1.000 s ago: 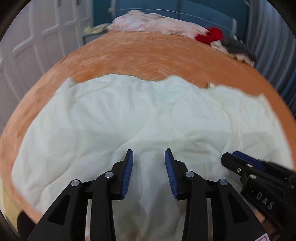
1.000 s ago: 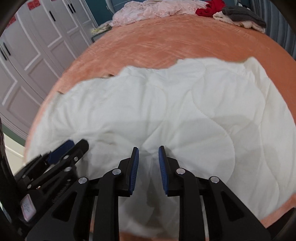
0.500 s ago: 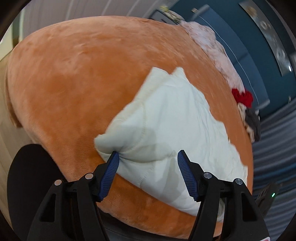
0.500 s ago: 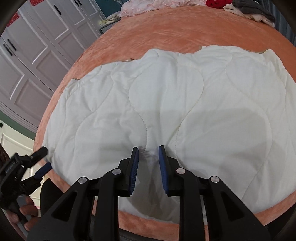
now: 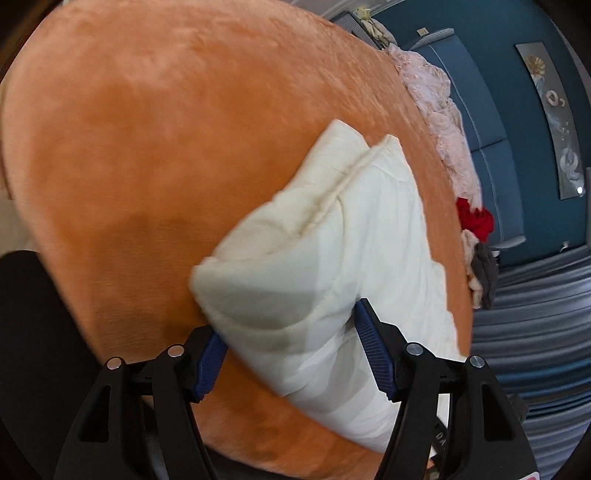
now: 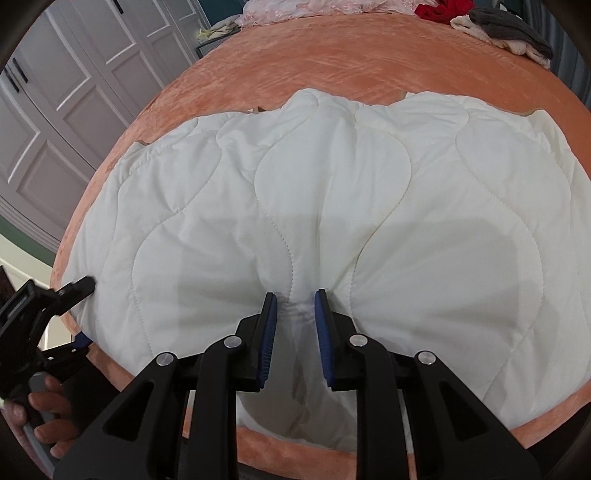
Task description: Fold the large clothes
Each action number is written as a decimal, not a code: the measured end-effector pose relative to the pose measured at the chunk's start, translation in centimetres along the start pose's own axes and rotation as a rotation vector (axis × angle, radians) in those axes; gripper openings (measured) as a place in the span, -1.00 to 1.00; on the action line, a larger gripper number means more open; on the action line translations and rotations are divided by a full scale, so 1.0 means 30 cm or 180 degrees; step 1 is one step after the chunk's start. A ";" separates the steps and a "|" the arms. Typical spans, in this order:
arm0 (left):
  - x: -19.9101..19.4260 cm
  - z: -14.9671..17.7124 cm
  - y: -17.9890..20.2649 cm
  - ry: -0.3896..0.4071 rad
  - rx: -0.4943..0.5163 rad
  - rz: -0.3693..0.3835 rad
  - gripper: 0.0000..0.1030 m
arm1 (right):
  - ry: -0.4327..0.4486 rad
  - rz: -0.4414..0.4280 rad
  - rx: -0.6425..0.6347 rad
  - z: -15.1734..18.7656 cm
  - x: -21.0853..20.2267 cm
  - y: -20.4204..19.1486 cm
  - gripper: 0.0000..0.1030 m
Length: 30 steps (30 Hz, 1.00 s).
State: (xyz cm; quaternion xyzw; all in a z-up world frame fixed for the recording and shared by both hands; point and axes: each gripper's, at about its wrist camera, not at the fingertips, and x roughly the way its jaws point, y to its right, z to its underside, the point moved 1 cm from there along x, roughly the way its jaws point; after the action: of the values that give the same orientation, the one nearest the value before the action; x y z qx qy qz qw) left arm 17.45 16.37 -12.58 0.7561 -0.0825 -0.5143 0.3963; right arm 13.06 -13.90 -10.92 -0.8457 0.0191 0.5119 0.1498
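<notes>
Left gripper (image 5: 291,363): its jaws had just been opening and stood wide around the left end corner of the white quilted garment (image 6: 332,206), the padded corner between them but not pinched (contact on the left pad was unclear).
Right gripper (image 6: 295,332): jaws nearly closed, pinching a bunched fold at the middle of the garment's near edge.
Garment's place: spread flat across the near part of the bed (image 6: 351,55), near hem hanging slightly over the edge.
Risk, left: closing on only the top layer could let the thick corner slip out and skew the fold.
Risk, right: a small pinch could drag the slippery padding off the bed's edge.
Bed: orange plush cover, with a pile of other clothes (image 6: 506,33) at the far side.
Room: white panelled wardrobe doors (image 6: 74,92) on the left, a blue headboard (image 5: 480,122) beyond.
</notes>
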 end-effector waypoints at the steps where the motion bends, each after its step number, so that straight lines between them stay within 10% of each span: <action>1: 0.004 -0.004 0.008 0.0004 -0.0001 0.0013 0.24 | -0.0009 -0.0011 0.0038 -0.002 -0.012 -0.001 -0.61; 5: -0.061 -0.013 0.029 0.0055 0.0130 0.0161 -0.60 | 0.0025 -0.0020 -0.0012 0.013 -0.083 -0.006 -0.60; 7: -0.110 -0.012 0.045 0.0065 0.0238 0.0273 -0.70 | 0.0016 0.0007 -0.0132 0.038 -0.116 -0.010 -0.82; 21: -0.508 0.184 0.446 0.0691 0.2011 0.0333 -0.77 | -0.0331 -0.0962 -0.0258 0.159 0.006 -0.228 -0.97; 26: -0.454 0.316 0.593 0.0574 0.2386 0.0449 -0.77 | -0.0146 -0.1141 0.0012 0.146 -0.119 -0.092 -0.94; 30: -0.364 0.433 0.674 0.0372 0.2634 0.0434 -0.77 | 0.0105 -0.0762 0.0172 0.166 -0.269 0.106 -0.94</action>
State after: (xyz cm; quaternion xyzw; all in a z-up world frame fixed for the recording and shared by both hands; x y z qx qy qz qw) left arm 7.22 1.89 7.00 0.8722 -0.3092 -0.3666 0.0964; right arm 4.36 -16.56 -6.77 -0.8459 -0.0658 0.4757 0.2323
